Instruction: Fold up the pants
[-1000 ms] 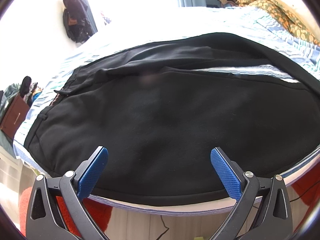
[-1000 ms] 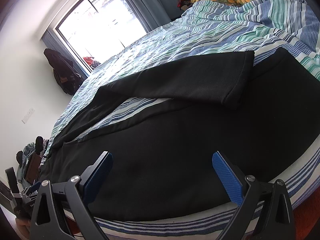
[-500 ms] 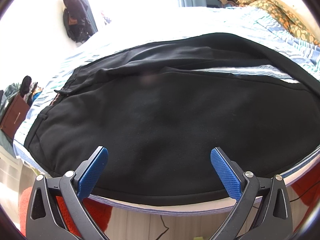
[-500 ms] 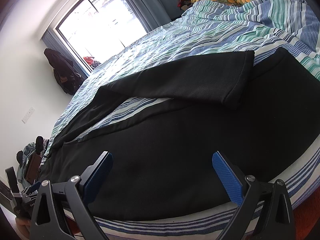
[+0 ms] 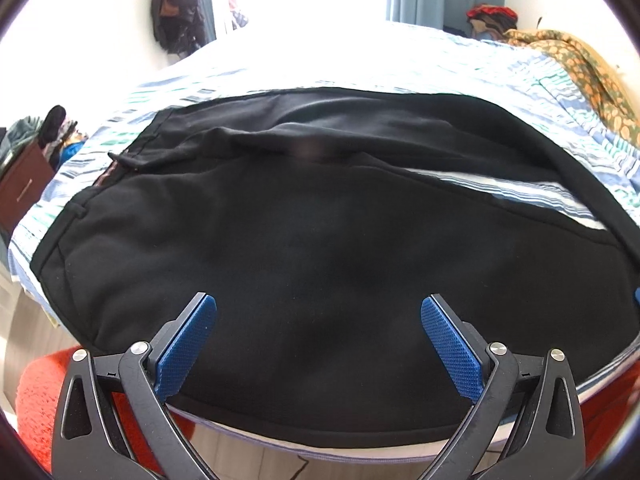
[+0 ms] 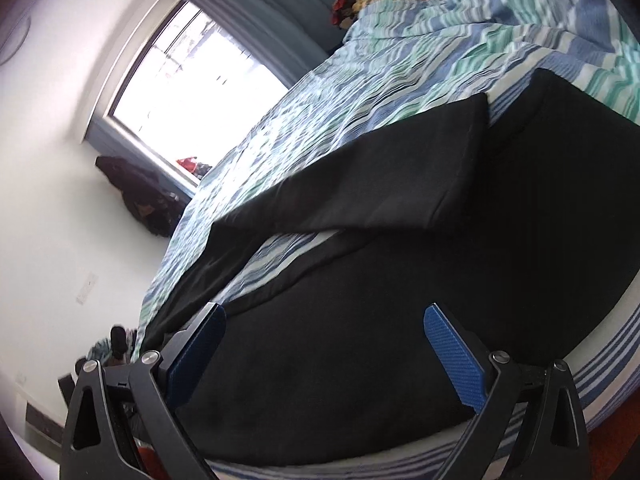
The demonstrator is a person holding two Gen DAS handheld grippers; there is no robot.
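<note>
Black pants (image 5: 320,248) lie spread flat on the bed (image 5: 440,68), near its front edge. Fabric is matte, thick, fleece-like, with soft rounded folds. Waistband end sits to the left in the left wrist view, with a belt loop and a bit of reddish lining showing at the opening. One leg runs along the bed edge; the other (image 6: 360,184) angles away from it, leaving a wedge of sheet visible between them. Its hem is a straight, stitched cuff (right wrist view).

Bedsheet (image 6: 400,80) is blue, green and white striped, and rippled. A yellow-orange patterned blanket (image 5: 580,64) is bunched at the far corner. A red textured rug (image 5: 36,400) lies on the floor below the bed edge.

Left gripper (image 5: 319,344): jaws spread wide, holding nothing, blue cross-hatched pads (image 5: 184,348) hovering above the pants near the bed edge. Right gripper (image 6: 324,354): also spread wide and empty, over the near leg.

Versus 0.5 s ago: the left view is nearly unchanged, camera slightly higher. The right view has rolled hard, with the window (image 6: 192,92) and bed now tilted steeply and some motion blur. Pants haven't moved.
</note>
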